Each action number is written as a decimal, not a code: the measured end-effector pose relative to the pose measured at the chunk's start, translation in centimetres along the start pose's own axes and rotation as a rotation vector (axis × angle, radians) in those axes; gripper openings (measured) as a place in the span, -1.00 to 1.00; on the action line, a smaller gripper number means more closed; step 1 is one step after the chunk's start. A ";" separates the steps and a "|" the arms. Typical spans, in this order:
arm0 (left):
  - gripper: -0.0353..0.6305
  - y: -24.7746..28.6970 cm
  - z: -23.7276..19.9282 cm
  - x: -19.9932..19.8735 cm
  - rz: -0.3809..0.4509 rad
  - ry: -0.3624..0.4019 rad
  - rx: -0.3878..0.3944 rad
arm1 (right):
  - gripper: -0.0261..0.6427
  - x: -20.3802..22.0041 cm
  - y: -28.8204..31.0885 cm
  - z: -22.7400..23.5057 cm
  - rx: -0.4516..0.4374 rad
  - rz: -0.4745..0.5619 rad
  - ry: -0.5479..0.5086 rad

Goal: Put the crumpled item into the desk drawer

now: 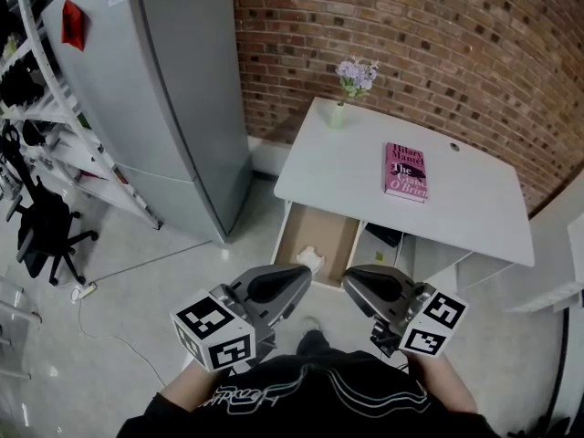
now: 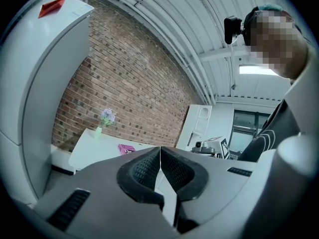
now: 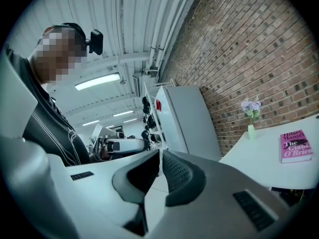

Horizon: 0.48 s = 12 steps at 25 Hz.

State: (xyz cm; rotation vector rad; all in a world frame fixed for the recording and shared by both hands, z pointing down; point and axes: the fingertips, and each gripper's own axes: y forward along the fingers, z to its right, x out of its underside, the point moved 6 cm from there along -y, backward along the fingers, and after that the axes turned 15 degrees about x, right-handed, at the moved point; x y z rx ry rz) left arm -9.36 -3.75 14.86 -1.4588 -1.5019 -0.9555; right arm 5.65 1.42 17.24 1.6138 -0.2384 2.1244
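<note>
A white crumpled item (image 1: pixel 310 259) lies in the near end of the open desk drawer (image 1: pixel 321 228), which sticks out from under the white desk (image 1: pixel 365 190). Below the drawer in the head view, my left gripper (image 1: pixel 304 274) is shut and holds nothing, its tip just short of the crumpled item. Beside it, my right gripper (image 1: pixel 349 281) is also shut and empty. In the left gripper view the left gripper (image 2: pixel 159 149) has its pads together and points up at the desk (image 2: pixel 94 146). In the right gripper view the right gripper (image 3: pixel 160 153) likewise shows closed pads.
On the desk lie a pink book (image 1: pixel 407 171) and a small vase of purple flowers (image 1: pixel 354 85). A grey fridge (image 1: pixel 164 89) stands left of the desk, with a white rack (image 1: pixel 55 108) and a black office chair (image 1: pixel 46 231) beyond. A brick wall (image 1: pixel 411 44) backs the desk.
</note>
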 end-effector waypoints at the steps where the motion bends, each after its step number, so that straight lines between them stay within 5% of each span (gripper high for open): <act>1: -0.83 0.1 -0.1 0.2 0.001 0.000 0.004 | -0.77 0.1 0.0 0.1 0.001 -0.003 -0.002; 12: -0.83 1.1 -1.6 0.6 -0.005 -0.023 0.003 | -0.77 0.7 0.6 1.4 0.015 -0.019 -0.008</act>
